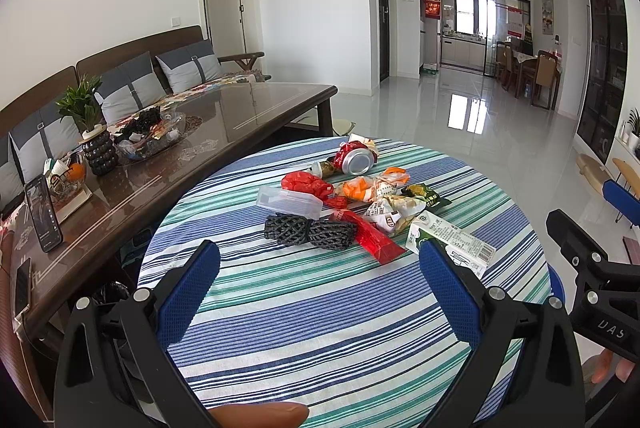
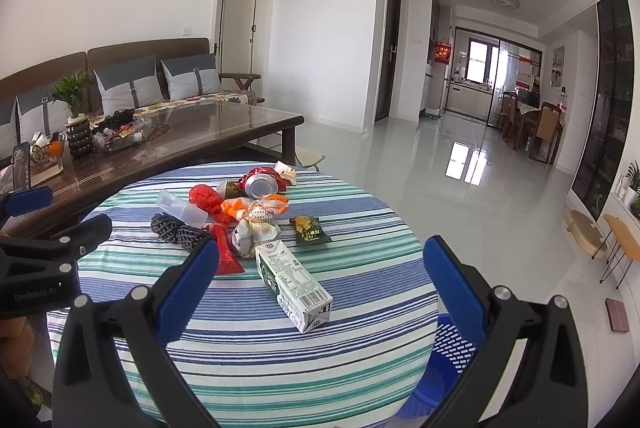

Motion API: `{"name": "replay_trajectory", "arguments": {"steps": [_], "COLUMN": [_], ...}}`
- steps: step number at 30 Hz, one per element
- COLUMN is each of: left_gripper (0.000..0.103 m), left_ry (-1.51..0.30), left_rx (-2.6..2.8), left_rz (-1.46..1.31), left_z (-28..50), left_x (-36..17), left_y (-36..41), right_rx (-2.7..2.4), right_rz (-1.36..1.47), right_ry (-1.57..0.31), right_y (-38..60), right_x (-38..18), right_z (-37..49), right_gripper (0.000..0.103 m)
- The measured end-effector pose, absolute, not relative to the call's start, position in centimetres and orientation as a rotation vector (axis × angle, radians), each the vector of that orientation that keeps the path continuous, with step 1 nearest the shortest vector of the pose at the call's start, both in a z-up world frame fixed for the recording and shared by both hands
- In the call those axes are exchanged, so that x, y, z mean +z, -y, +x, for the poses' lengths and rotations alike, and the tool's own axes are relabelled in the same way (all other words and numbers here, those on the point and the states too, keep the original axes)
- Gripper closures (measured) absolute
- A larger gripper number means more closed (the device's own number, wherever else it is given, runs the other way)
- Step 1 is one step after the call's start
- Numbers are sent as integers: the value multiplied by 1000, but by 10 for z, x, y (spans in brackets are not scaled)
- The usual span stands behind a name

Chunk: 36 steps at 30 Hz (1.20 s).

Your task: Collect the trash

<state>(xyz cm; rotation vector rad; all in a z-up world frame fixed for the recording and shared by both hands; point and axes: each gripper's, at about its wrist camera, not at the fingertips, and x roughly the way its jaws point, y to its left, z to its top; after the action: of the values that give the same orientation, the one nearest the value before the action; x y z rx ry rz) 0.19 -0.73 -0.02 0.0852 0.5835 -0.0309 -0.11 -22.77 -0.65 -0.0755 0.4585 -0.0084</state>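
A pile of trash lies on a round striped table (image 1: 320, 308). It holds a green and white milk carton (image 1: 452, 242) (image 2: 294, 286), a black foam net (image 1: 310, 232) (image 2: 178, 228), a red wrapper (image 1: 370, 238) (image 2: 224, 252), a clear plastic box (image 1: 290, 202) (image 2: 182, 210), a crushed red can (image 1: 356, 158) (image 2: 260, 184) and crumpled wrappers (image 1: 394, 210) (image 2: 254, 226). My left gripper (image 1: 320, 260) is open and empty above the table, short of the net. My right gripper (image 2: 320, 260) is open and empty, with the carton between its fingers' line of sight.
A blue perforated bin (image 2: 444, 368) stands by the table's right edge, below the right gripper. A brown glass-topped coffee table (image 1: 160, 156) with a plant, phones and a bowl stands to the left, a sofa behind it. White tiled floor (image 1: 460, 116) stretches beyond.
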Motion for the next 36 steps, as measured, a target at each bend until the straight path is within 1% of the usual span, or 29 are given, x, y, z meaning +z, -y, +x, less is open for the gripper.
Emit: {"name": "replay_trajectory", "arguments": {"steps": [32,36], "left_gripper": [4,4], "left_ry": [-583,-591], "left_rx": [-31,-32], "left_rz": [86,80], "left_z": [2,5], "left_x": [0,-7], "left_y": [6,8], "right_rx": [-10,-6], "right_rz": [-77,-73], "right_ry": [-468,-472], "right_y": [228,229], "right_x": [-9,-10], "right_z": [-2,-2], "right_gripper": [5,5]}}
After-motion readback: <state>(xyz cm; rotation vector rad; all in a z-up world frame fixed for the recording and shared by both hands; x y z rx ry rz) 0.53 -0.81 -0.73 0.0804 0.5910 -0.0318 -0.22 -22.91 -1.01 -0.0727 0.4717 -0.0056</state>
